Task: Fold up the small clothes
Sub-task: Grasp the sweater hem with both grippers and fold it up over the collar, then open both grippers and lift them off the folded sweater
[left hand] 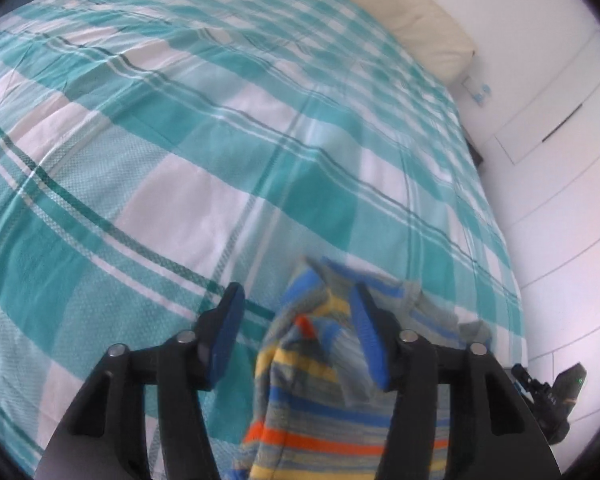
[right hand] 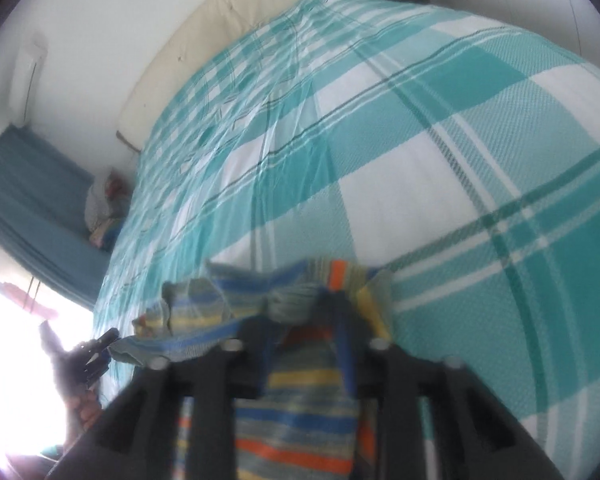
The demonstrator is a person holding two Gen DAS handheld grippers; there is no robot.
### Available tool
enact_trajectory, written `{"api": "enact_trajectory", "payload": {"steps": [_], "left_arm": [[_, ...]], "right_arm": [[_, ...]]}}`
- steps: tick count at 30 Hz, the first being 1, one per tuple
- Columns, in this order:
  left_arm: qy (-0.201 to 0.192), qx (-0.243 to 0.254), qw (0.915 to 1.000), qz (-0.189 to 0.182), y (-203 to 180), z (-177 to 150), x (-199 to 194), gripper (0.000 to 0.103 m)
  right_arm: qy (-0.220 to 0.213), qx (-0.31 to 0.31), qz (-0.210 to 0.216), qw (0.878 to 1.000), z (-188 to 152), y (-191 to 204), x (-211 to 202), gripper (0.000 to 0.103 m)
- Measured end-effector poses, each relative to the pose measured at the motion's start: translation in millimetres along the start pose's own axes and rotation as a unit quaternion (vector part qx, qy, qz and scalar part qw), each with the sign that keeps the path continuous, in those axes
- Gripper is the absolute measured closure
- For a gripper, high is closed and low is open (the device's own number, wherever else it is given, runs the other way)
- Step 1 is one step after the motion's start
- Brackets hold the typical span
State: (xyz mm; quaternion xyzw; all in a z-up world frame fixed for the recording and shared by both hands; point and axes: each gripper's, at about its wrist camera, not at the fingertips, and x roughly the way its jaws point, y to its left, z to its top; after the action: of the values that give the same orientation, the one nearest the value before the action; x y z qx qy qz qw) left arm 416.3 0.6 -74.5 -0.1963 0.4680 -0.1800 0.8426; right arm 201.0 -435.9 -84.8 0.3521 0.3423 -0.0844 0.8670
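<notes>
Garment: striped knit garment (left hand: 308, 412), bands of blue, yellow, grey and orange, blurred in both views; which kind of small garment it is cannot be told
Garment position: bunched at the near edge of the bed, between and under both grippers; in the right wrist view (right hand: 296, 400) its upper edge is crumpled into folds just past the fingers
Bed: teal-and-white checked cover (left hand: 228, 152) spread over the whole bed, lightly creased
Left gripper: left gripper (left hand: 298, 316) angled down at the cover, jaws set well apart
Left fingers: blue pads; the left one (left hand: 228, 332) stands clear over the bare cover, the right one (left hand: 370, 340) lies against the cloth, which bulges up between the two without being pinched
Right gripper: right gripper (right hand: 302, 308) angled down, jaws partly apart with a strip of the garment lying between the fingers; heavy blur hides whether the pads press on it
Other gripper seen: small dark gripper tip at the right edge of the left wrist view and at the left edge of the right wrist view, beside the garment
Headboard: cream padded headboard (left hand: 424, 20) at the far end of the bed
Wall: white panelled wall (left hand: 560, 128) beside the bed
Window side: teal blind (right hand: 32, 196) and bright glare at lower left of the right wrist view
</notes>
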Motion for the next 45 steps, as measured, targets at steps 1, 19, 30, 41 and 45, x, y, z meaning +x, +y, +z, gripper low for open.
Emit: {"api": "enact_trajectory", "payload": {"steps": [1,19,30,41,45], "left_arm": [[-0.002,0.002,1.0,-0.007,0.9,0.5,-5.0,0.046],[0.054,0.028,0.993,-0.102,-52.8,-5.3,18.4,0.016],[0.108,0.228,0.9676,0.009,-25.3,-128.5,-28.8,0.016],[-0.013,0.186,0.9807,0.058,-4.2,-250.6,-101.8,0.003],[-0.022,0.232,0.9648,0.122,-15.9,-263.1,-79.7,0.0]], "right_arm": [[-0.01,-0.003,0.001,1.0,1.6,1.5,-6.0,0.049],[0.042,-0.046,0.122,0.991,10.1,78.1,47.7,0.05],[0.211,-0.224,0.026,0.951,-119.2,55.0,-21.5,0.049],[0.043,-0.236,-0.051,0.969,-233.6,9.6,-137.6,0.031],[-0.021,-0.231,-0.089,0.969,-242.8,14.5,-121.4,0.027]]}}
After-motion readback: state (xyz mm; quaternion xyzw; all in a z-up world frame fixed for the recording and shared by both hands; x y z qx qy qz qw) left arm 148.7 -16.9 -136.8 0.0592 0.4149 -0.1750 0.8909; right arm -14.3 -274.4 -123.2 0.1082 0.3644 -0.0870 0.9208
